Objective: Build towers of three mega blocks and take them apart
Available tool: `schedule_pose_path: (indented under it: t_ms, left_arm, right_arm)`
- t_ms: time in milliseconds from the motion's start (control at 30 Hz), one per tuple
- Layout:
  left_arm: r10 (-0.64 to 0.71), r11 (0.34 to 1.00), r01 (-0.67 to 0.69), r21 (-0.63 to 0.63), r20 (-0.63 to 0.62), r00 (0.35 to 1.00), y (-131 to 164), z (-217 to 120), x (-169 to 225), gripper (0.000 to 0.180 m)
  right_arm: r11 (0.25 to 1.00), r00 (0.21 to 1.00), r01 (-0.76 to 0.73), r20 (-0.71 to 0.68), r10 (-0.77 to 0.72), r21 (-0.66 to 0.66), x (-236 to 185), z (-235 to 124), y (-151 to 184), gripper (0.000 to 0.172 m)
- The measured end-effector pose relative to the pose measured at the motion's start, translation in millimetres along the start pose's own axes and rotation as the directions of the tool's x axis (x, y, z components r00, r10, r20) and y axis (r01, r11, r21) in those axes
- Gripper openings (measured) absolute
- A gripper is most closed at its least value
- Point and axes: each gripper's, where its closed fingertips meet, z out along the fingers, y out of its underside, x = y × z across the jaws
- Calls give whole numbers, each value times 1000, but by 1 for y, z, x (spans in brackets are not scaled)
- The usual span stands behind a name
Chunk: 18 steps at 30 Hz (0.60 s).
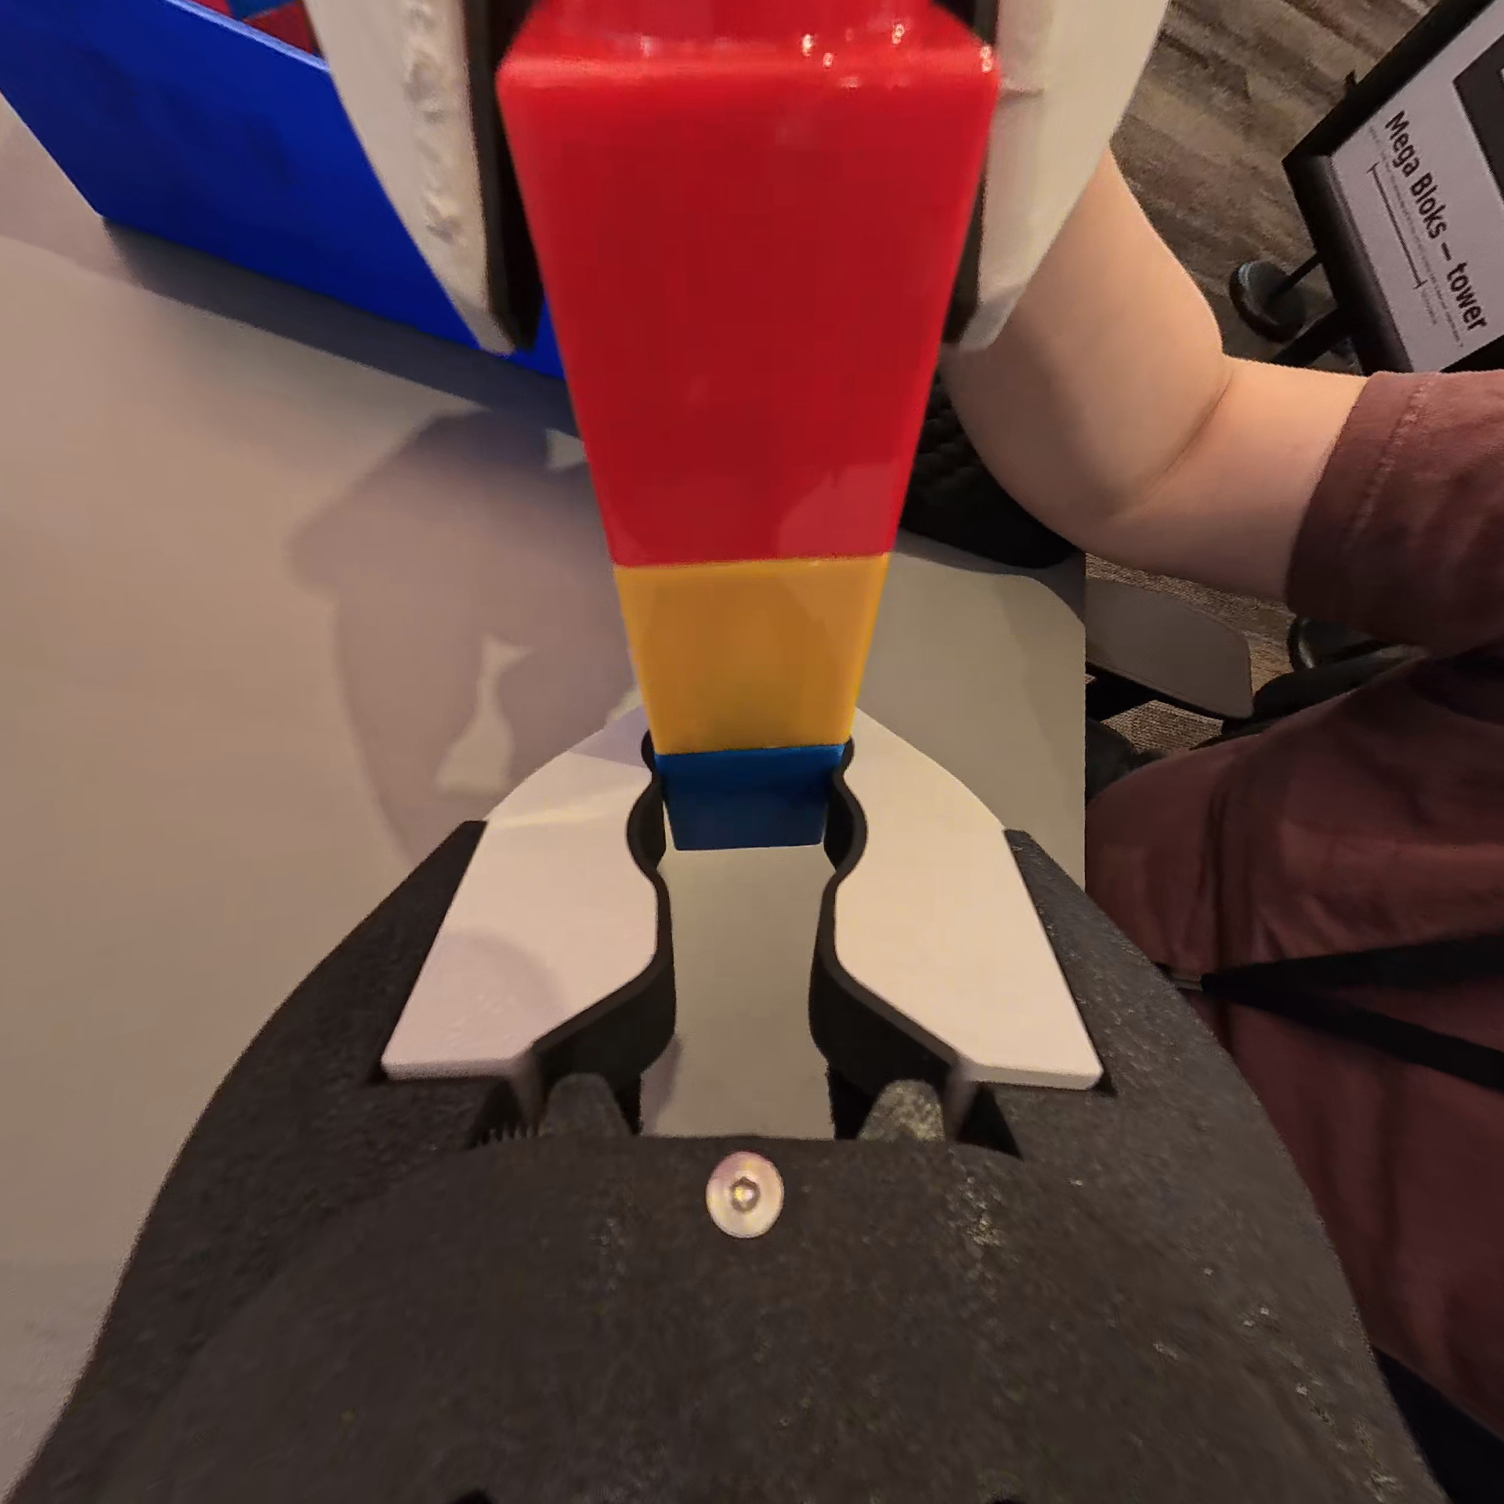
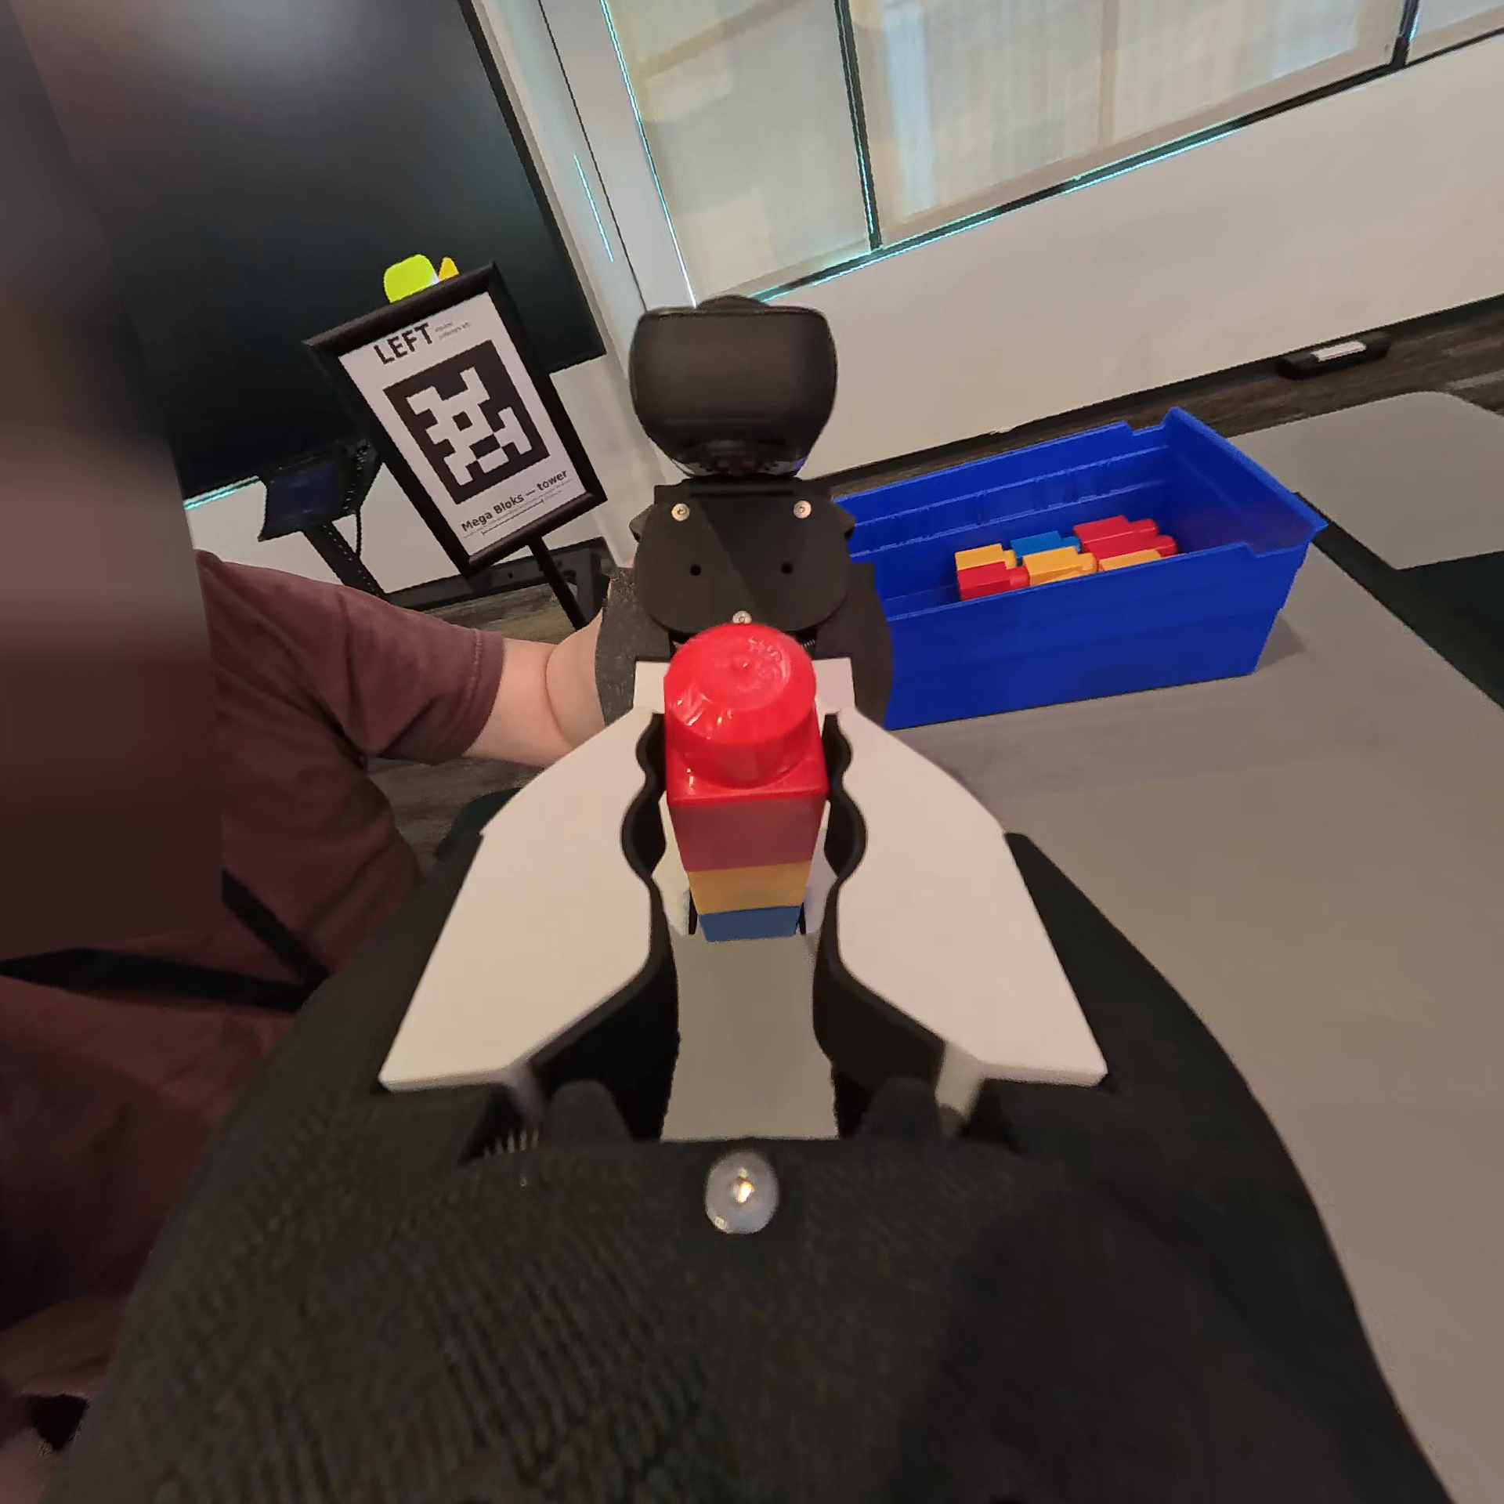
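Tower: three mega blocks joined end to end, red block [image 1: 745, 309], yellow block [image 1: 749, 655], blue block [image 1: 745, 802]; held in the air over the grey tabletop [image 1: 203, 651].
Left claw [image 1: 745, 802]: narrowed on the blue block, pads against both its flanks.
Right claw [image 2: 745, 802]: closed on the red block [image 2: 745, 822], apparently pressing, though blur softens the pad edges.
Handling: hollow, glossy plastic; judged light, rigid and rather slippery.
Hold: flat opposite side walls, never the round stud [image 2: 736, 700].
Store: blue bin [image 2: 1082, 651] with spare blocks, well apart.
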Motion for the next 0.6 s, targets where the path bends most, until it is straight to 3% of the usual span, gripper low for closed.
schedule_pose_path:
  t_ms: [200,300,367,400,500,567,600]
  left_arm:
    - [-11,999,10,-31,-27,1000,7,1,0,36]
    - [-25,999,27,26,-75,997,0,1,1,36]
    - [-33,996,44,81,-128,991,-8,-2,5,36]
    - [-31,995,44,92,-135,990,-9,-4,5,36]
    - [-10,992,23,121,-108,994,-12,-8,1,36]
    - [-4,990,18,137,-100,995,-14,-10,-1,36]
    - [0,989,15,149,-97,995,-14,-10,-2,37]
  right_arm:
    - [999,999,-33,0,33,-30,2,3,6,38]
    - [999,999,-37,-41,36,-25,5,-1,3,37]
    - [998,994,-31,-108,25,-53,12,-3,6,58]
    - [998,991,-20,-131,11,-68,15,-3,8,59]
    - [996,995,-29,-93,21,-79,11,4,11,55]
    - [996,999,-12,-45,8,-89,6,9,13,37]
    - [996,999,-1,-48,-3,-87,6,9,12,37]
